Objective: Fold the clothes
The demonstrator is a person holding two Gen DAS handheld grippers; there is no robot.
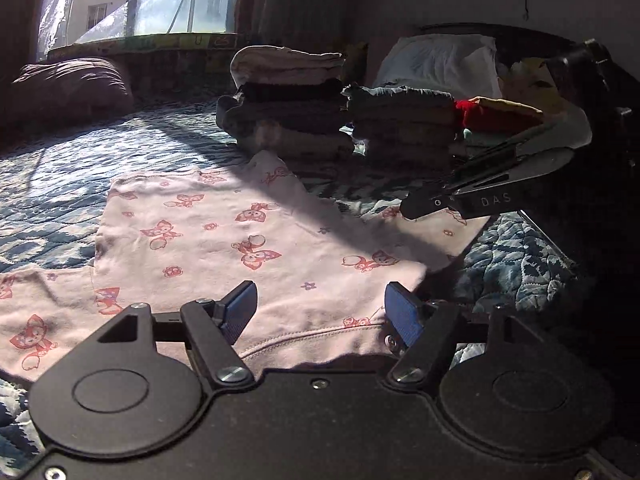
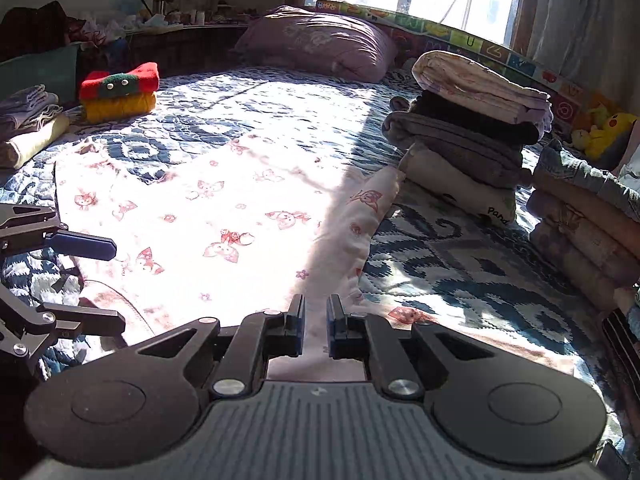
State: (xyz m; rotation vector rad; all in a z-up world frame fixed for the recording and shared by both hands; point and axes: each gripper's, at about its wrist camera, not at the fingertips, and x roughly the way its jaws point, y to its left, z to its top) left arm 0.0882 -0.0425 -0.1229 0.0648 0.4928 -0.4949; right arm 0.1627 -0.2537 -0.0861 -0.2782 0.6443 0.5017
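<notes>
In the left wrist view, one pink garment, soft knit printed with red foxes and small flowers, lay flat on the bed's blue-and-white quilt. Its stitched neckline sat just under the left tongs, whose two blue pads stood wide apart over the cloth, holding nothing. The garment's long axis ran from the near left toward the far right, where the right tongs met its far edge; whether they were closed could not be told from here. Behind stood two stacks of folded clothes, with one white pillow beyond.

In the right wrist view, the right tongs were nearly closed, pinching a raised ridge of the same garment, which spread away toward the left in bright sun. The left tongs showed at the left edge, spread wide. One purple pillow and one red-and-yellow knitted bundle lay farther back.
</notes>
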